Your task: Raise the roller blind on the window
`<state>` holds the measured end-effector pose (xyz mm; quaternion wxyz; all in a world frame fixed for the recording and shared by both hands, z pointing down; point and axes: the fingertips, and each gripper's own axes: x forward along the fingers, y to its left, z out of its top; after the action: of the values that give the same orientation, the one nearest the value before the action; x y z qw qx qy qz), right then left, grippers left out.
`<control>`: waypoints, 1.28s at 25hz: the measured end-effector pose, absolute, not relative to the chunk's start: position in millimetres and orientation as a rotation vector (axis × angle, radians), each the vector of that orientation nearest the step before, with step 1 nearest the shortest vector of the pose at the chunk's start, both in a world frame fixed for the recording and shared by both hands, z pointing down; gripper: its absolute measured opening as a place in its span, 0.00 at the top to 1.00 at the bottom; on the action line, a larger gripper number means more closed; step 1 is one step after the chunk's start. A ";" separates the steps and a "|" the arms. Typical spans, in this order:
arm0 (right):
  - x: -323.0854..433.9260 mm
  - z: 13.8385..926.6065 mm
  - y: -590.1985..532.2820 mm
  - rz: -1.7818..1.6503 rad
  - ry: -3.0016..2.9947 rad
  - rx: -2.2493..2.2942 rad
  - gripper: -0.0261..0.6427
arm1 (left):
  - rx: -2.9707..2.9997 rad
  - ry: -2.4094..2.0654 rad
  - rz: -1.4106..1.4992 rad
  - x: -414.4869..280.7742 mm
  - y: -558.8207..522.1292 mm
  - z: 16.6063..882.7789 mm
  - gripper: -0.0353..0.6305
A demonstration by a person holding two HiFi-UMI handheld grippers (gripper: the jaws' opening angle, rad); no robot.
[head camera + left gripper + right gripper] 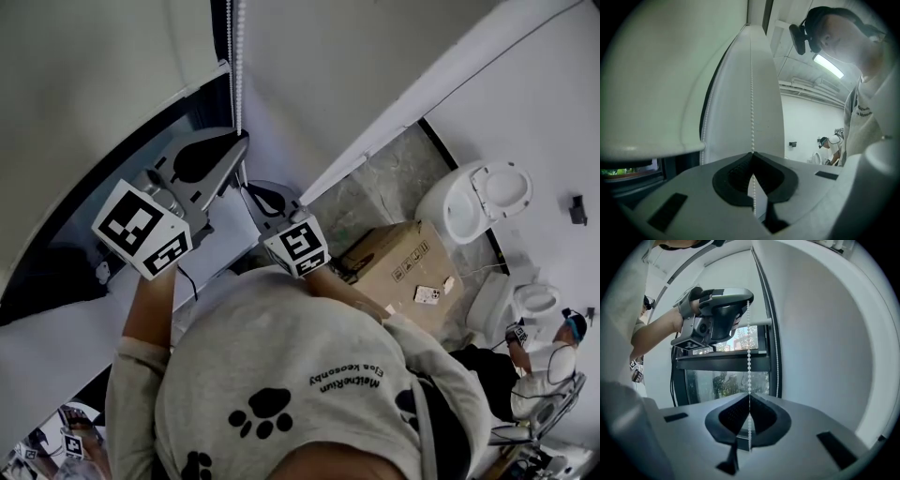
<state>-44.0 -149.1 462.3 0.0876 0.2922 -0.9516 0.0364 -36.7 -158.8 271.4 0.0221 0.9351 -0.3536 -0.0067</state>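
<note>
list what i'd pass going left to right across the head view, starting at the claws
left claw, shut on the white bead chain -> right claw, shut on that chain lower down -> brown cardboard box -> white ceramic toilet with its lid up -> crouching person in a white top

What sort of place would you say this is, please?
Likely a bathroom being fitted out, or a mock-up of one, though I can't be sure: a white toilet and a second white fixture stand on a marbled floor, a cardboard box sits beside them, and a window carries a roller blind.
</note>
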 end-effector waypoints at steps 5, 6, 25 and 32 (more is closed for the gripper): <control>-46.1 495.3 -146.5 0.157 -2.768 0.829 0.95 | 2.860 -1.124 0.007 -36.4 -156.8 303.3 0.94; -46.1 501.5 -146.2 0.159 -2.754 0.823 0.95 | 2.856 -1.130 0.015 -36.4 -157.2 309.1 0.94; -46.3 538.9 -138.8 0.178 -2.695 0.742 0.80 | 2.783 -1.084 -0.031 -23.6 -157.9 366.0 0.94; -26.0 452.2 -136.6 0.078 -2.814 0.856 0.78 | 2.797 -1.106 -0.010 -31.3 -160.5 366.0 0.94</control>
<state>-26.0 -136.6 452.2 0.0992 0.2894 -0.9517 0.0263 -31.3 -160.5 366.0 0.0672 0.9279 -0.3668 -0.0032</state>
